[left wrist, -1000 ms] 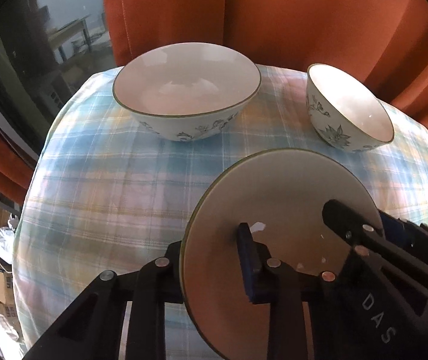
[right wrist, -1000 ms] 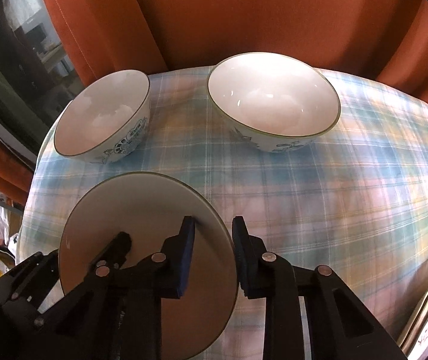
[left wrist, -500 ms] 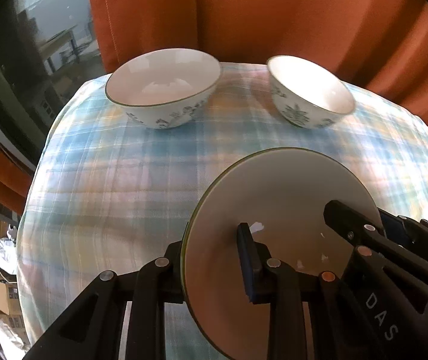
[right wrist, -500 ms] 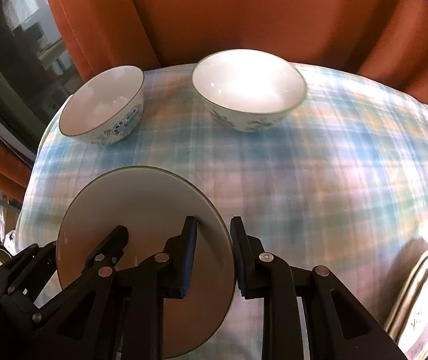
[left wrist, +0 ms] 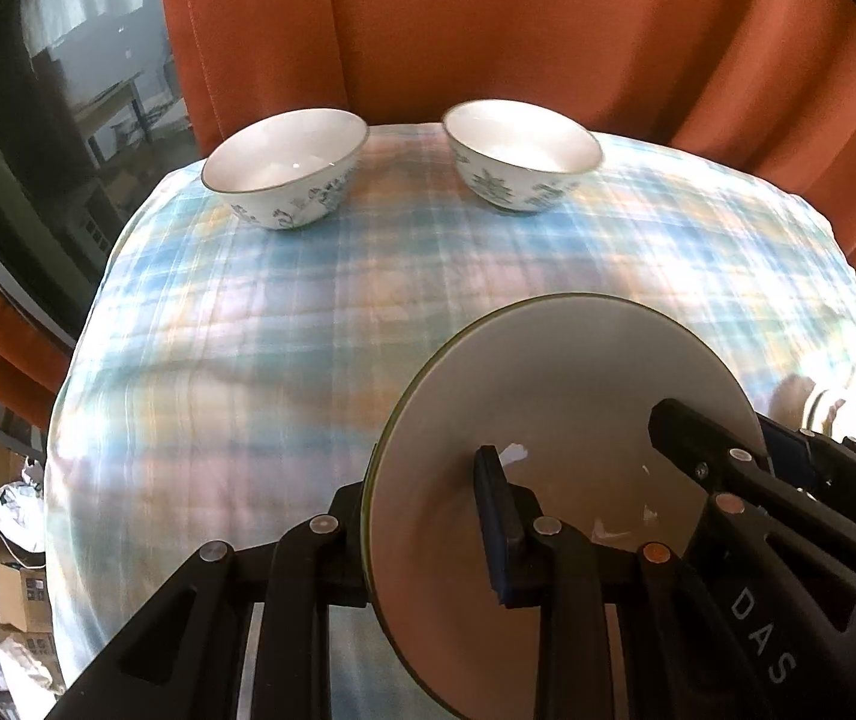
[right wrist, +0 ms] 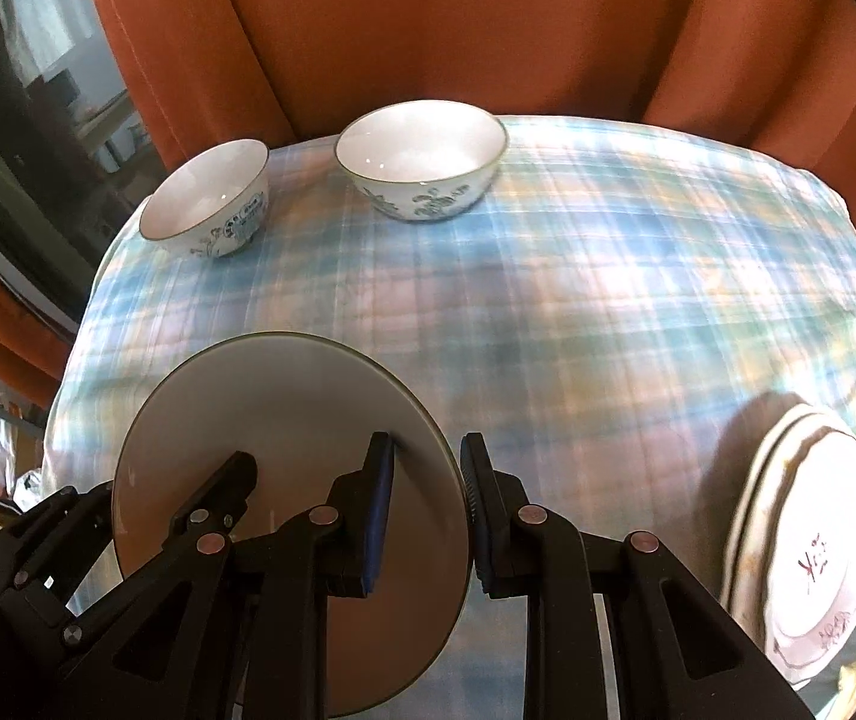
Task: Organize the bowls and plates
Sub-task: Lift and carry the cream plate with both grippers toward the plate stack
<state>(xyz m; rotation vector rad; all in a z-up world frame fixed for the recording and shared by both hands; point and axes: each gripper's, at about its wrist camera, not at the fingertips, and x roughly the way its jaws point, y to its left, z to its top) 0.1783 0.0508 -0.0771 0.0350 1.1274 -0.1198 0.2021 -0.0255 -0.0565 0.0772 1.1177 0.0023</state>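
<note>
**Operator A:** We hold the plate (left wrist: 559, 420) clear of the plaid tablecloth (left wrist: 308, 330), tilted on edge; it is glazed ceramic, so we treat it as rigid, slick and breakable; it looks moderately heavy for a rim grip.

**Operator B:** Confirmed; the left gripper (left wrist: 428, 534) pinches the plate's left rim, one pad on the face, one behind; the right gripper (right wrist: 428, 516) brackets the opposite rim, and its pads look pressed on that edge; we take hold at the rim only, since the flat face offers no purchase.

**Operator A:** Beyond the plate, two patterned bowls (left wrist: 287, 171) (left wrist: 520, 156) stand at the cloth's far edge, well apart from it; to the plate's right lies a stack of plates (right wrist: 811, 546).

**Operator B:** We judge the stack the likely destination; lower gently, since glaze on glaze slides and chips.
</note>
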